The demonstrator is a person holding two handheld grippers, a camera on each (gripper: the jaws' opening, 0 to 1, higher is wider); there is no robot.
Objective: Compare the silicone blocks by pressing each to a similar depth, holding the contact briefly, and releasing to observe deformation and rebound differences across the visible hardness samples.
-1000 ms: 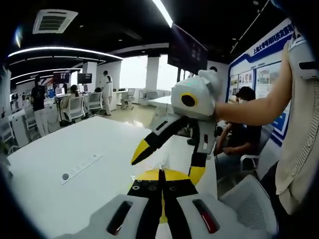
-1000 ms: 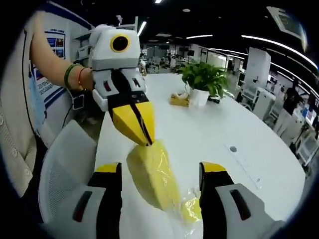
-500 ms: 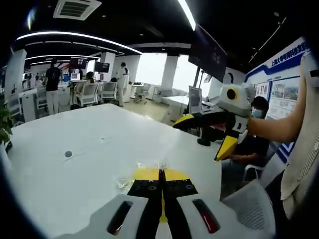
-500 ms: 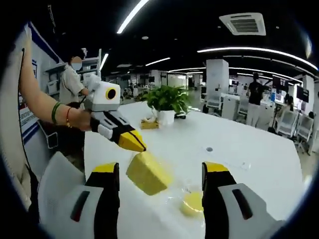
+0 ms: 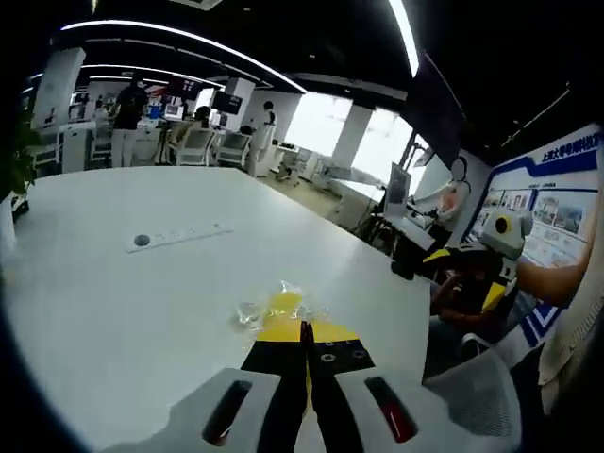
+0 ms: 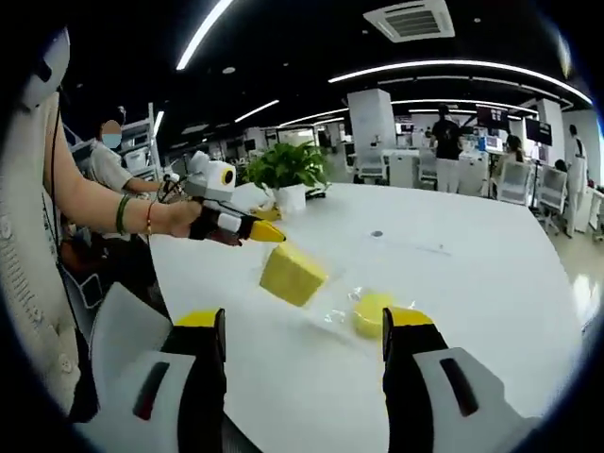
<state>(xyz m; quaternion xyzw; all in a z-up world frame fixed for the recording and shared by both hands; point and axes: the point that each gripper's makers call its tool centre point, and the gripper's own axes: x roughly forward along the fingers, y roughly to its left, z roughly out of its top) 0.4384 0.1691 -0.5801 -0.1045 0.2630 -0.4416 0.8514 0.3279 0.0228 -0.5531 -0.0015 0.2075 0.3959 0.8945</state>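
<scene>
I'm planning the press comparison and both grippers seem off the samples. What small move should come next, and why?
Probably bring the open right gripper forward toward the small round yellow silicone piece in clear wrap, the sample nearest its jaws. The shut left gripper sits at the upper corner of the tilted yellow silicone block; whether it grips it, I cannot tell.

The blue wall board [image 5: 564,203] carries lettering too small to read.
</scene>
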